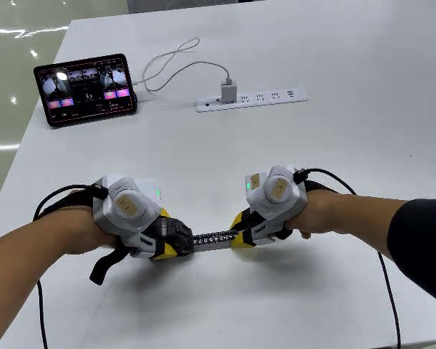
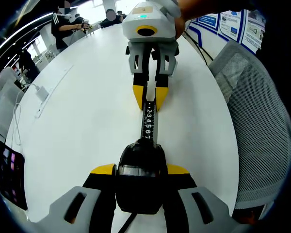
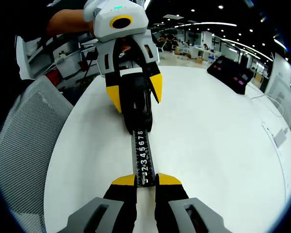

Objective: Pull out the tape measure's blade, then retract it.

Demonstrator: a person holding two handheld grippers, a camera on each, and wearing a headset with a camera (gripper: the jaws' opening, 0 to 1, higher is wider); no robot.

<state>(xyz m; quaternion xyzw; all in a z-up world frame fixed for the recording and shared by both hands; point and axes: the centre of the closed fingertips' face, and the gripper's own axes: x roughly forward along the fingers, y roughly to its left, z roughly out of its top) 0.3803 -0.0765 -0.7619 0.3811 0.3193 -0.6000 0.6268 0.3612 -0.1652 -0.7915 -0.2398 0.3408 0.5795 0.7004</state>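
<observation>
My left gripper (image 1: 165,242) is shut on the black tape measure case (image 2: 141,174), which sits just above the white table. A short stretch of numbered blade (image 1: 214,238) runs out from the case toward the right. Its free end is pinched by my right gripper (image 1: 240,238), whose yellow tips (image 3: 169,180) close on the blade tip. In the right gripper view the blade (image 3: 141,156) shows numbers up to about 8, leading to the case (image 3: 137,102) held between the other gripper's jaws. In the left gripper view the blade (image 2: 149,123) ends between the opposite gripper's yellow tips (image 2: 149,97).
A tablet (image 1: 86,89) with a lit screen stands at the back left. A white power strip (image 1: 251,99) with a charger and cable lies behind the grippers. A grey mesh chair (image 2: 254,121) stands beside the table. Black cables trail from both grippers.
</observation>
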